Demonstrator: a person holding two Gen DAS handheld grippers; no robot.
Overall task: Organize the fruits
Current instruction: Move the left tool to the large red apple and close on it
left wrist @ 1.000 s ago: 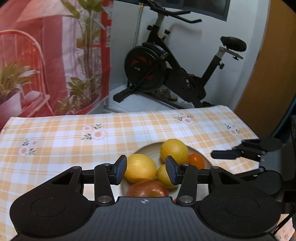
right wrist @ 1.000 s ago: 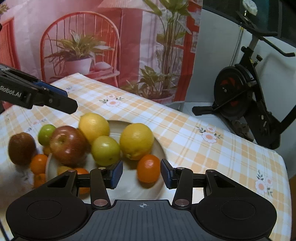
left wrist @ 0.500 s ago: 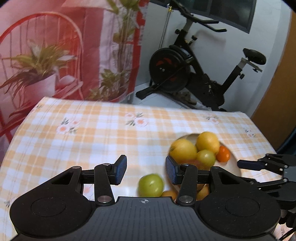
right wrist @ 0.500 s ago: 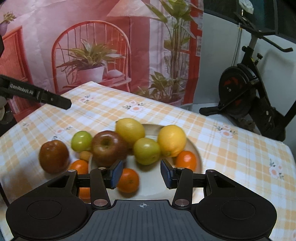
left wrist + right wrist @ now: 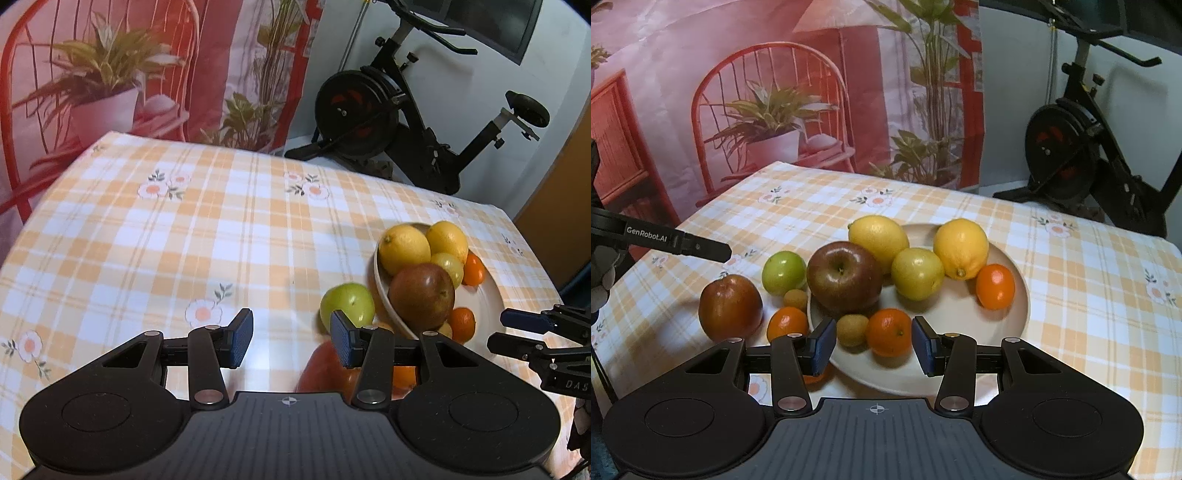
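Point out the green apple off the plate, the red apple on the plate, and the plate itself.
green apple (image 5: 783,271), right wrist view, middle of its front face.
red apple on the plate (image 5: 844,276), right wrist view, just below its stem dip.
plate (image 5: 1015,325), right wrist view, bare right rim.

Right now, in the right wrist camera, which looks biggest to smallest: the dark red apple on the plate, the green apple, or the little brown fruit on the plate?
1. Dark red apple, largest.
2. Green apple.
3. Little brown fruit, smallest, though it sits nearest the camera.
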